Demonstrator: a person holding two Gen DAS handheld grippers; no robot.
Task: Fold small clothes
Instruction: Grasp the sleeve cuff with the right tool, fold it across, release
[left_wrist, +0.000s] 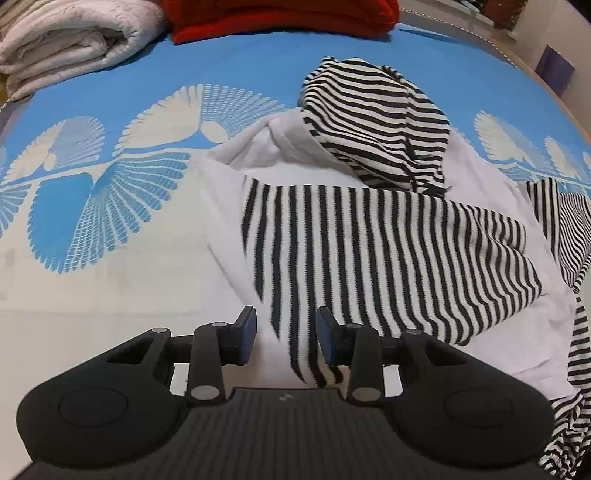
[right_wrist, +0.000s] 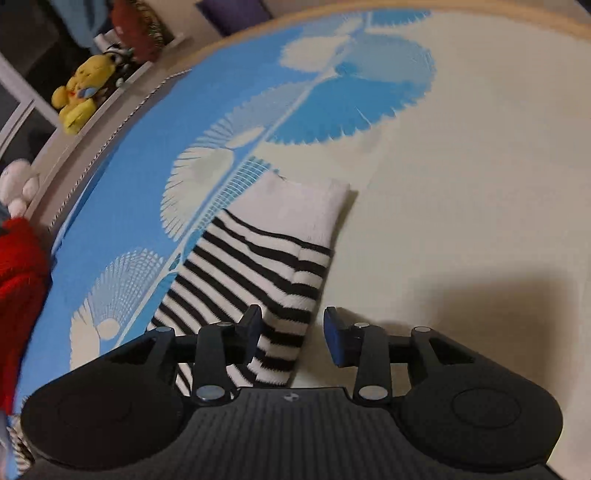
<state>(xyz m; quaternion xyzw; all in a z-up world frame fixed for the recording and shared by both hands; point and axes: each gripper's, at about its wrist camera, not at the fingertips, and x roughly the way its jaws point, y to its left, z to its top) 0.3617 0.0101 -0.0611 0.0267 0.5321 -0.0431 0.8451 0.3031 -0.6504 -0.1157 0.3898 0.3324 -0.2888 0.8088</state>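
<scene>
Black-and-white striped cloth fills both wrist views, spread on a bed whose blue and cream bedsheet (left_wrist: 110, 258) carries a fan-leaf pattern.

The left tongs (left_wrist: 286, 338) point steeply down with the jaws partly apart, neither wide nor pinched. A tongue of the striped garment (left_wrist: 388, 258) runs down between the blue pads, but a gap shows on each side of it, so the pads do not press on the cloth. The garment spreads far and right from these tongs, lying over white fabric, with a bunched striped part (left_wrist: 373, 118) heaped at its far end. More striped cloth trails off at the right edge.

The right tongs (right_wrist: 293, 338) also stand partly apart and grip nothing. A striped sleeve (right_wrist: 258, 280) with a white cuff (right_wrist: 306, 210) lies flat on the sheet, stretching from under the left finger (right_wrist: 253, 332) away to the far side; the sleeve's near end sits between the jaws, closer to the left one, while the right pad hangs over bare cream sheet.

Far left in the left view sits a folded white quilt (left_wrist: 70, 40), with a red blanket (left_wrist: 284, 18) beside it. A yellow plush toy (right_wrist: 81, 92) sits on a shelf beyond the bed edge.
</scene>
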